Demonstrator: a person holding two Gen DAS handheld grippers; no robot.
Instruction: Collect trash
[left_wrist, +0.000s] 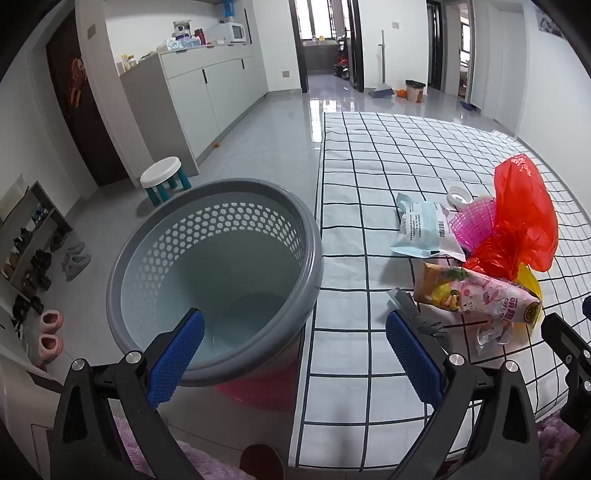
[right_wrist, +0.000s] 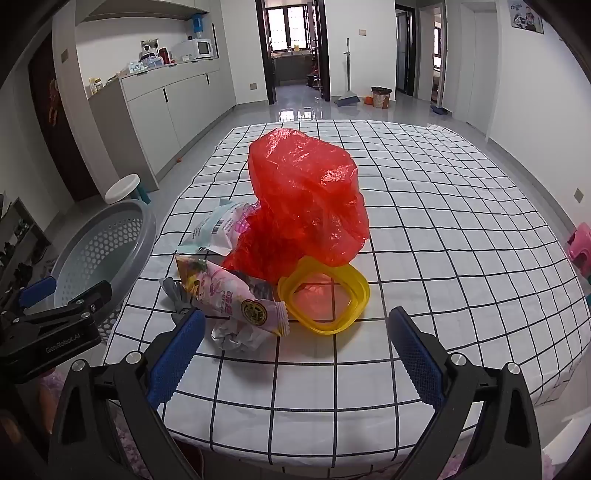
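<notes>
1. We hold both claws released, jaws spread wide, nothing between the pads. The left gripper (left_wrist: 293, 347) hangs over the gap between bin and table; the right gripper (right_wrist: 295, 343) faces the trash pile.
2. The trash lies heaped on the checked table (right_wrist: 443, 229): a red bag (right_wrist: 306, 199) at the far side, a yellow ring (right_wrist: 325, 295) in front of it, a pink snack packet (right_wrist: 236, 299) to the ring's left, a crumpled wad (right_wrist: 236, 338) touching the packet's near end, and a white mailer (right_wrist: 210, 232) further left and back.
3. The grey bin (left_wrist: 218, 273) stands off the table's left edge, empty as far as we see.
4. The relation that matters: the packet and wad sit just ahead of our right claw, nearest its left finger (right_wrist: 177, 354). From the left claw the same packet (left_wrist: 476, 295) lies off to the right, past its right finger (left_wrist: 413, 358).
5. The packet's long axis runs from far left to near right, slantwise to our right jaws.
6. We judge the right hand nearer, so it should shift a little left and close across the packet's width, then carry it left to the bin.
</notes>
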